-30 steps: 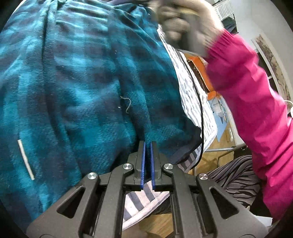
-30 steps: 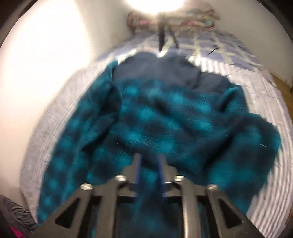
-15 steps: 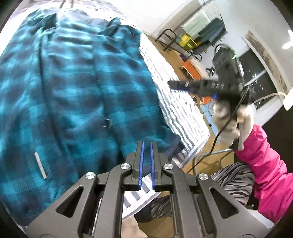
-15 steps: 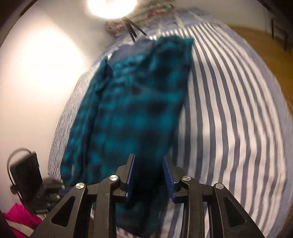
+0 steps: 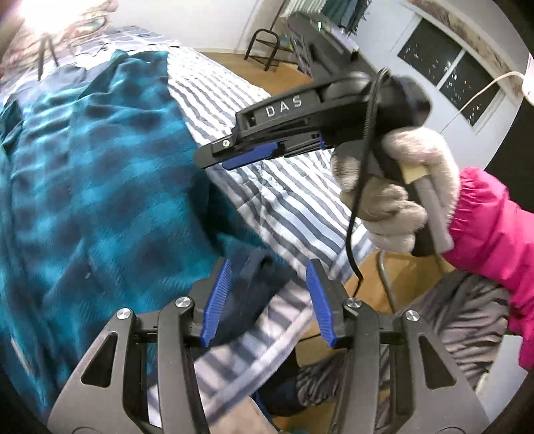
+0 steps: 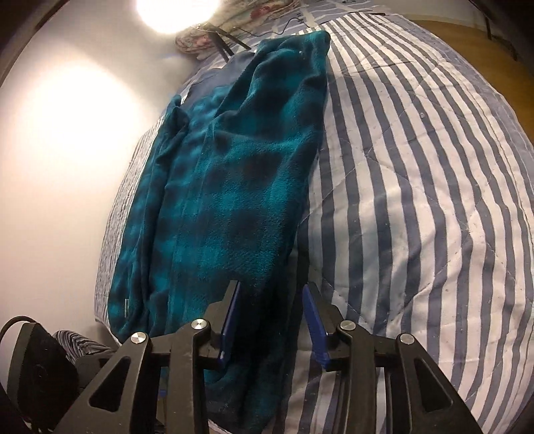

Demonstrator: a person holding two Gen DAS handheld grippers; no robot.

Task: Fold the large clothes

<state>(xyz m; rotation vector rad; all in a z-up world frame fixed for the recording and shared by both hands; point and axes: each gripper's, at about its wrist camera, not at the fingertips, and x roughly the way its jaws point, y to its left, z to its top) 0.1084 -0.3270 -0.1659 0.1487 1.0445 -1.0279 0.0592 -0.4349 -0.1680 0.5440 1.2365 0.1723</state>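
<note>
1. Teal plaid fleece garment (image 6: 233,187): lies lengthwise on the bed, folded into a long strip on the wall side; its dark near end (image 5: 253,267) reaches the foot edge.
2. Left gripper (image 5: 268,293): blue pads apart, jaws having just been opening; the garment's dark end shows between them, pads not pressing on it.
3. Right gripper (image 6: 272,320): jaws parted and having just been opening further; the garment's near end lies under the gap, with no clamp visible. In the left wrist view the same gripper (image 5: 213,158) hangs over the garment's edge, held by a gloved hand (image 5: 393,197) with a pink sleeve (image 5: 494,233).
4. Striped quilt (image 6: 417,200): blue-and-white, quilted, covers the bed; bare on the side away from the wall.
5. White wall (image 6: 66,150): runs along the bed's far side, lit by a bright lamp (image 6: 177,13).
6. Pillow (image 6: 207,36): patterned, at the bed's head.
7. Wooden floor (image 5: 287,76): beyond the bed, with a dark metal stand (image 5: 263,43).
8. Window (image 5: 447,66): dark panes, white frame.
</note>
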